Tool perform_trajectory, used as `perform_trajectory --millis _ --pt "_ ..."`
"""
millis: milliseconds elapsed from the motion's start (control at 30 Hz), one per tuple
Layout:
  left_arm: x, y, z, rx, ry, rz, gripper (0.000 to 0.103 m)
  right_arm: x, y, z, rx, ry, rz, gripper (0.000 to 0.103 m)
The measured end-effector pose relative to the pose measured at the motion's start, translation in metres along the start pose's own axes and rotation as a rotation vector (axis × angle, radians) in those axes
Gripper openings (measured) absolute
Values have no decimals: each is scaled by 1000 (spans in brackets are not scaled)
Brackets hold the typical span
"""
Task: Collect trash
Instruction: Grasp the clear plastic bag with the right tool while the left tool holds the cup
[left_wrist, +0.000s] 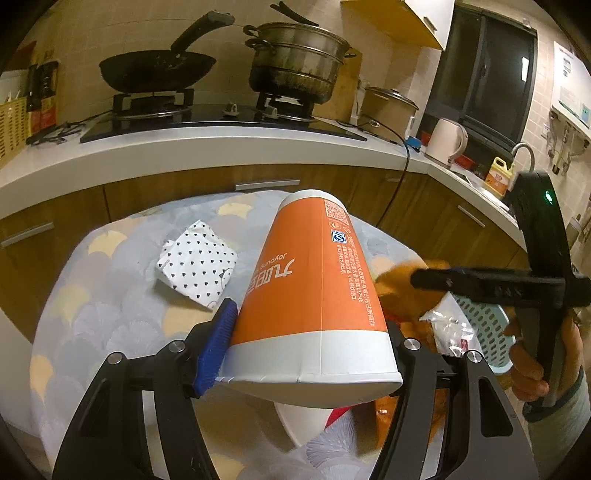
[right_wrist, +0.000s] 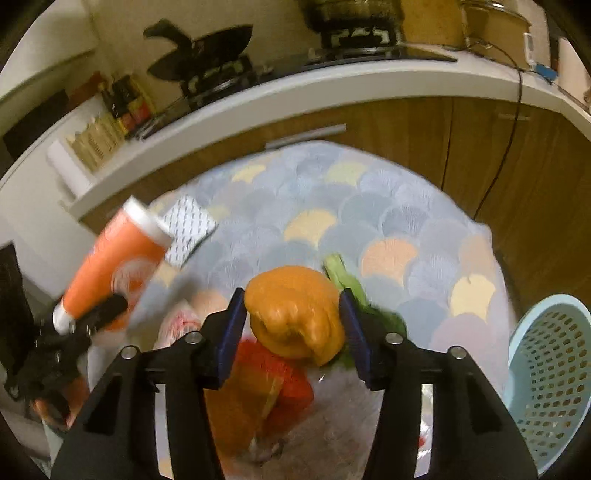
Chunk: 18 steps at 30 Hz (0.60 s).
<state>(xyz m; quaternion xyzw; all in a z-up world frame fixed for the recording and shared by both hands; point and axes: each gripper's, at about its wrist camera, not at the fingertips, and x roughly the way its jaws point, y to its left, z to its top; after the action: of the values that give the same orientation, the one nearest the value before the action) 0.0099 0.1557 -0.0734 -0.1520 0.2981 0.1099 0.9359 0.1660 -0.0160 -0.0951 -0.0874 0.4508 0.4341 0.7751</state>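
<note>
Both claw-mounted views face the counter, sharing the quilted table (left_wrist: 92, 295).

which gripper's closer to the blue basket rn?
Right. The right gripper, shut on the orange peel, has the blue basket just off its right side. The left gripper, holding the orange paper cup, is farther left.

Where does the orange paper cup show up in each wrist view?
Left wrist: orange paper cup fills the centre, clamped in the left gripper.
Right wrist: same cup at far left, tilted.
Shared landmark: the polka-dot tissue pack beside it.
</note>
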Motion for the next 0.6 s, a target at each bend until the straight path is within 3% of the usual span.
perform_trajectory --millis 100,267,333,600 --pt "-3 -1 0 -3 -9 -4 63 -20 -4 -20 -18 -42 -76 74" --pt "-6 -8 -2 5 -13 -16 63 -35 -11 -69 -14 -37 -192 75" --pt "-8 -14 -4 10 -14 -24 63 -38 -16 -90 11 -31 -255 80" --pt "-13 -30 -10 37 -10 -47 63 -25 -45 -129 222 0 -245 86"
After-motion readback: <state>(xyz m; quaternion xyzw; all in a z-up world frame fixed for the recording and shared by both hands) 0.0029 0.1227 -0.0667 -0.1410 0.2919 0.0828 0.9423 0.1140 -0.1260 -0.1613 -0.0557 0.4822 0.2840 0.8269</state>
